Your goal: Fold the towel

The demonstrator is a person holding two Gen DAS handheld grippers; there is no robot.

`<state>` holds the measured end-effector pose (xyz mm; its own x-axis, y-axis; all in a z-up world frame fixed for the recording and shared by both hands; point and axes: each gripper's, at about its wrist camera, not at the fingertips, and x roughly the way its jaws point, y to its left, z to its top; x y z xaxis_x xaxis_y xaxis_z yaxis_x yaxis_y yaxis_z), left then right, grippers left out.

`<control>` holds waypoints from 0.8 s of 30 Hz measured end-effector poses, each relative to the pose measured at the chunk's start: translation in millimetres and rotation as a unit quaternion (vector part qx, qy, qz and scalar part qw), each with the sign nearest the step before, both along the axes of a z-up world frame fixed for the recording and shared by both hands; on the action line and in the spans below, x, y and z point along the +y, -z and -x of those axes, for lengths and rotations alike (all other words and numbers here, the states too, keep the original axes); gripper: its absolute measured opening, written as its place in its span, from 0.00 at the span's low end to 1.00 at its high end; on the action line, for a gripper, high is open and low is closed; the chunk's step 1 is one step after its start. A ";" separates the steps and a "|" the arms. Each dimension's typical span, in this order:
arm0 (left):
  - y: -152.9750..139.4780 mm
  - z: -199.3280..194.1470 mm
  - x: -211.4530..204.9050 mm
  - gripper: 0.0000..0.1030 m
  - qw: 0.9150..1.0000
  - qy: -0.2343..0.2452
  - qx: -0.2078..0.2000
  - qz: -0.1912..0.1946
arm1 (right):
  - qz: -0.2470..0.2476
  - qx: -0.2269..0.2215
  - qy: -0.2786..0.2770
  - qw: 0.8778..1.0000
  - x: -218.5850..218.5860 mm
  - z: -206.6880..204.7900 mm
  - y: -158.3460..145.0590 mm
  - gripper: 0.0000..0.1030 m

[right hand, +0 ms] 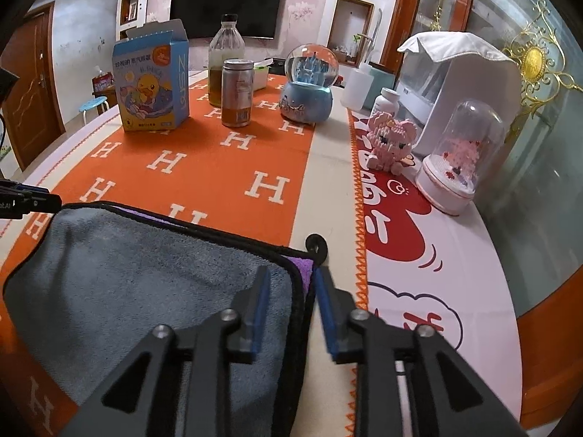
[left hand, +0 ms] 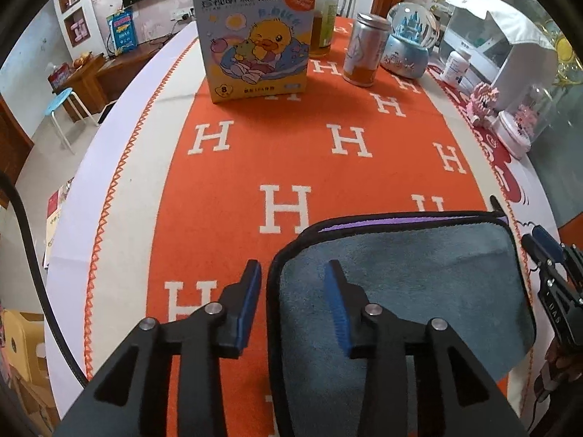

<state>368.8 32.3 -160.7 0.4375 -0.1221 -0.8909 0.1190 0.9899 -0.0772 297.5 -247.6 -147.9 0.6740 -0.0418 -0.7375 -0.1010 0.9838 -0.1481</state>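
Observation:
A grey-blue towel [left hand: 419, 284] with a black hem lies folded on the orange cloth, its purple underside showing along the far edge. It also shows in the right wrist view [right hand: 145, 284]. My left gripper [left hand: 293, 269] is open, its jaws straddling the towel's left hem. My right gripper [right hand: 291, 276] is open, its jaws straddling the towel's right hem near a black hanging loop [right hand: 316, 245]. The right gripper also shows at the far right of the left wrist view [left hand: 546, 251].
An orange H-pattern cloth [left hand: 328, 138] covers the table. At the back stand a duck box [left hand: 255, 32], a bottle [right hand: 226, 62], a can [left hand: 366, 49] and a snow globe [right hand: 309, 83]. A pink brick figure [right hand: 391, 138], a glass dome [right hand: 462, 153] and a white appliance [right hand: 455, 83] stand at the right.

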 end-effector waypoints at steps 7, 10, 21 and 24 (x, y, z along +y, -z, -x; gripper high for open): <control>-26.3 25.2 0.1 0.54 1.000 -0.001 -0.021 0.006 | -0.031 -0.006 -0.002 0.999 5.7 21.6 -18.4 0.40; -34.8 42.2 -2.2 0.56 1.000 -0.005 -0.024 -0.006 | -0.063 0.005 0.000 0.998 5.4 36.4 -22.1 0.45; -44.8 127.9 -10.2 0.61 1.000 -0.006 -0.001 -0.007 | -0.121 0.073 0.024 0.990 -5.3 118.0 -14.5 0.52; -48.2 151.4 -9.9 0.63 1.000 -0.013 0.001 0.012 | -0.131 0.084 0.027 0.987 -8.4 140.7 -16.5 0.57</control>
